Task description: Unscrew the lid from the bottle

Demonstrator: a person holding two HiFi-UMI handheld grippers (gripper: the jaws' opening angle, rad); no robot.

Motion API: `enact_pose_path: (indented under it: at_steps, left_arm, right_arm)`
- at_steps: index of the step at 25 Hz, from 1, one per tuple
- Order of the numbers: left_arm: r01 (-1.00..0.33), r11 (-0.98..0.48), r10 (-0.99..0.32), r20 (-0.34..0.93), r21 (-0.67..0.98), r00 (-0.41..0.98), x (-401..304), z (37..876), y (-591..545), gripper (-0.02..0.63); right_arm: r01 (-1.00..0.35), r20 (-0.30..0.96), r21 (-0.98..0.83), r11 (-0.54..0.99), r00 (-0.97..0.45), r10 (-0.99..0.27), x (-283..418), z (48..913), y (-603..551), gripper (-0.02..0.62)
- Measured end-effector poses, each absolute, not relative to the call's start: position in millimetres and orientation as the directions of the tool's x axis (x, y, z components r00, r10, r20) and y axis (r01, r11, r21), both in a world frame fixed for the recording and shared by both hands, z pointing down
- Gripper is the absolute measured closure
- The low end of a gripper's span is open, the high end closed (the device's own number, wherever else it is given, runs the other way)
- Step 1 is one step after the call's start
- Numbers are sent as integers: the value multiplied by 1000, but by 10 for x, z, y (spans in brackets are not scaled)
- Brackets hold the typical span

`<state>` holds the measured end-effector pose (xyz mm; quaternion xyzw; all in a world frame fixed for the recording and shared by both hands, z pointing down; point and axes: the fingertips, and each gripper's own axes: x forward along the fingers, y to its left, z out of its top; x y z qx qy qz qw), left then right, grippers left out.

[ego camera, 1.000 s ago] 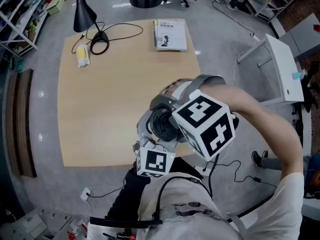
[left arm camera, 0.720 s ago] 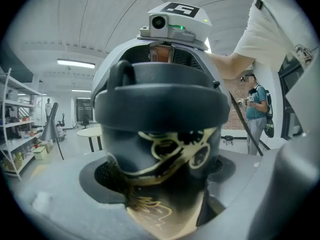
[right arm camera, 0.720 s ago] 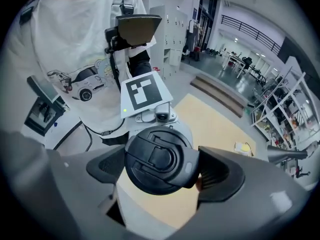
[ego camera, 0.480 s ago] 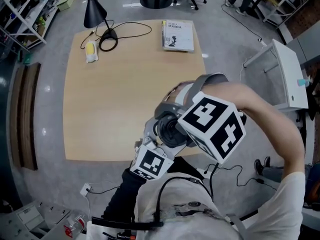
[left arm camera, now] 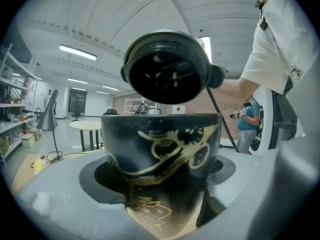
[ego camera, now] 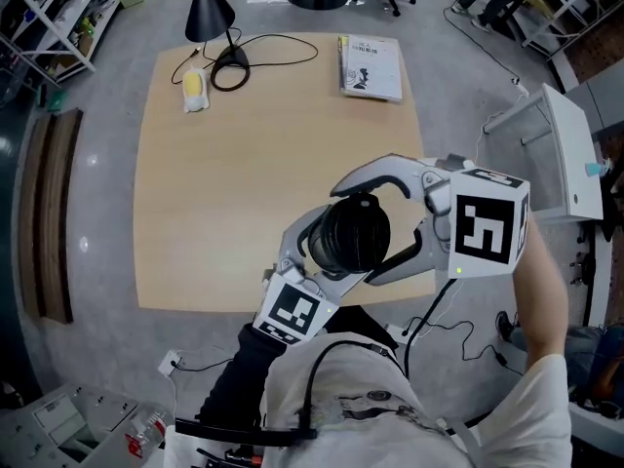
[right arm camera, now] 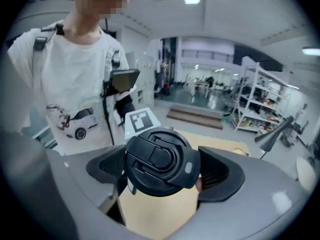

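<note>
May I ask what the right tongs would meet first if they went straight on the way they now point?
Probably the left tongs gripping the bottle, just past the lid held in the right tongs; depth is hard to judge.

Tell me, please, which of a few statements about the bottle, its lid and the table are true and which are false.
1. The left gripper grips a black bottle with gold markings. True.
2. The lid sits screwed onto the bottle. False: it is off the bottle, clear of the rim, clamped in the right gripper.
3. A booklet lies near the far edge of the table. True.
4. The black lamp stands at the table's near right corner. False: it stands at the far left corner.
</note>
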<state>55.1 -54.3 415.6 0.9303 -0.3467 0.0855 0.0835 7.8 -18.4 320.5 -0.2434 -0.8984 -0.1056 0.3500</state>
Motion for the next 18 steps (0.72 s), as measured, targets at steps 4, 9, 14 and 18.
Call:
enact_pose_path:
  at_steps: [4, 9, 14, 18]
  left_arm:
    - [-700, -705, -671, 209, 114, 711, 218, 4173, -660, 176]
    - [-755, -645, -725, 216, 121, 654, -241, 4206, -775, 176]
    - [-773, -625, -747, 204, 112, 633, -379, 4124, -823, 176]
    - [-781, -616, -758, 189, 105, 624, -411, 4029, -860, 176]
  right_arm:
    - [80, 287, -96, 992, -952, 104, 23, 2892, -639, 141]
    - [-418, -62, -395, 818, -876, -478, 459, 2865, -1216, 141]
    - [-655, -77, -355, 667, -691, -719, 752, 2771, -1374, 143]
    - [-749, -78, -225, 623, -623, -778, 813, 2621, -1366, 143]
